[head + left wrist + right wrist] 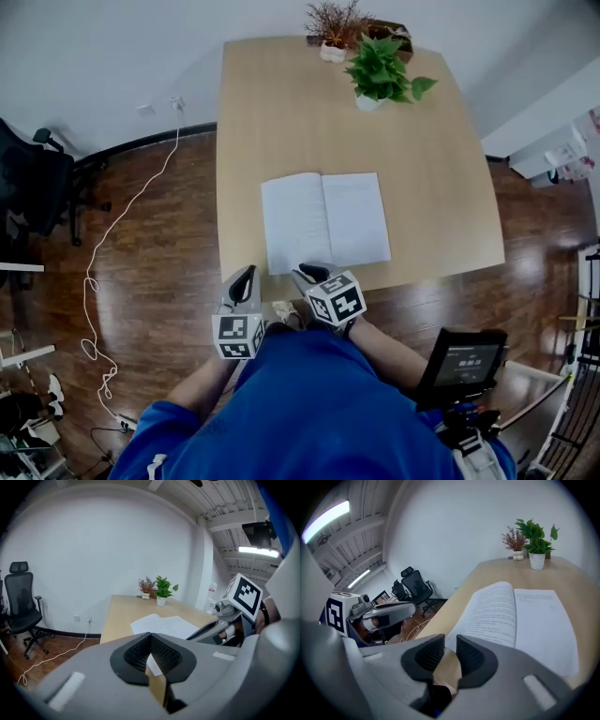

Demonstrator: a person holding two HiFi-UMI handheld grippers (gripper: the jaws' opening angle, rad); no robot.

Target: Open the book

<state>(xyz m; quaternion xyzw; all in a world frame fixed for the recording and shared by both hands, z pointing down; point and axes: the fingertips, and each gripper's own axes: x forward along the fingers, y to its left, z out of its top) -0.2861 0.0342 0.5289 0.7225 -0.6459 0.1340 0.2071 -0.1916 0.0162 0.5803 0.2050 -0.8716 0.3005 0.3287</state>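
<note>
Head view: book (324, 221) lies open flat on the wooden table (272, 112), spine running away from the person, two white printed pages facing up. It sits toward the near edge of the table, slightly left of centre. Left page edge looks a bit raised at the near corner; right page lies flat. Right gripper view confirms this: left page (492, 616) bows up near the spine, and the text is too small to read.

Left gripper (246, 274) is held off the near table edge, just short of the book's lower-left corner, not touching it. Left gripper view: jaw tips meet at the front (150, 637), clenched, nothing between them.

Right gripper (307, 274) hangs just beside the left one, at the table's near edge by the book's bottom margin; contact with the page can't be made out from above. Right gripper view: jaws (446, 641) stand a narrow slit apart, with only bare tabletop showing through the gap and nothing grasped.

A green potted plant (380, 75) stands at the far end, well apart from the book.
</note>
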